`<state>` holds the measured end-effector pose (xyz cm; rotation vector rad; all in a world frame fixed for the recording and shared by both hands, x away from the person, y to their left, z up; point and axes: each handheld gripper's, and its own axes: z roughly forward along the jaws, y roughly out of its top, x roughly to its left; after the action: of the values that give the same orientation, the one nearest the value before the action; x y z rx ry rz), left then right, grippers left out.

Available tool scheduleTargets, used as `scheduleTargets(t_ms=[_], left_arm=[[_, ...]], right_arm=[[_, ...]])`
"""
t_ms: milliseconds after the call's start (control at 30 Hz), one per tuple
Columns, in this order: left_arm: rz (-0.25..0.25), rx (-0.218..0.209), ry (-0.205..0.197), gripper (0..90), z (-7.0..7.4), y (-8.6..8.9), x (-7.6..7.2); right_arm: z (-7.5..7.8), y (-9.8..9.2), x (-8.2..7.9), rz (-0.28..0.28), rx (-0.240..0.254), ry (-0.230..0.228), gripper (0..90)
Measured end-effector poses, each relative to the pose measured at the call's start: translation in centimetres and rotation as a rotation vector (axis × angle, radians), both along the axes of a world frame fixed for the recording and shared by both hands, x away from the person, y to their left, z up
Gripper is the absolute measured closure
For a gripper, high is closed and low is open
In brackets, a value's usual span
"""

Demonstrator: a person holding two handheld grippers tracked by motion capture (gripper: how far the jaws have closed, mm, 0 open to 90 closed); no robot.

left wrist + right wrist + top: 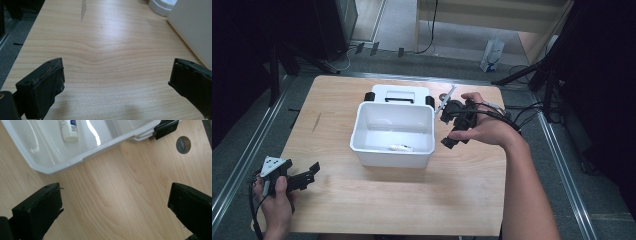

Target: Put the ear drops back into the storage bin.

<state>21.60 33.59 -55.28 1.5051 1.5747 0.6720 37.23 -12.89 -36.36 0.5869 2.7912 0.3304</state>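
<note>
At the middle of the wooden table (402, 200) stands a white plastic box (393, 152), open at the top, with its white lid (401, 93) hanging behind the far wall and black latches (430, 101) at the corners of that side. On the box floor lies a small white bottle (399, 147), near the front wall; from the high view it is little more than a pale streak. In the right gripper view the bottle (69, 130) is cut off by the upper edge, so only its lower part shows, with a blue patch of label whose writing is too small and cropped to read. The same view shows one black latch (166, 128) at the box's corner and a round grey plug (183, 144) set in the table top. The right claw (452, 131) is held above the table just beside the box's right wall, tilted down, its jaws spread wide with nothing between them; the hand (484, 127) wraps much of its body, and part of its frame is hard to separate from the dark cables. The left claw (310, 174) is near the table's front left corner, well apart from the box, its jaws likewise spread over bare wood with nothing held. In the left gripper view the box wall (193, 27) enters at the right and is cut off, with a rounded white part past it at the top edge. A dark streak (83, 10) marks the wood farther off. No brand or legible writing shows anywhere.
</note>
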Motion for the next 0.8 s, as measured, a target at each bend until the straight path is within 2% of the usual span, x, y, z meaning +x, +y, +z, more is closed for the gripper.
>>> scheduleTargets(t_ms=[400, 500, 633, 800], left_arm=[[-0.003, 0.005, 0.003, 0.4, 0.0, 0.0, 0.0], [-0.002, 0.004, 0.004, 0.5, 0.0, 0.0, 0.0], [-0.003, 0.004, 0.005, 0.4, 0.0, 0.0, 0.0], [-0.005, 0.009, 0.006, 0.4, 0.0, 0.0, 0.0]], right_arm=[[-2.2, -3.5, -1.4, -0.052, 0.001, 0.029, 0.0], [-3.5, -4.9, -1.9, -0.069, 0.014, 0.042, 0.0], [-4.5, -5.8, -2.3, -0.089, 0.019, 0.055, 0.0], [-6.5, -7.6, -3.2, -0.115, 0.042, 0.024, 0.0]])
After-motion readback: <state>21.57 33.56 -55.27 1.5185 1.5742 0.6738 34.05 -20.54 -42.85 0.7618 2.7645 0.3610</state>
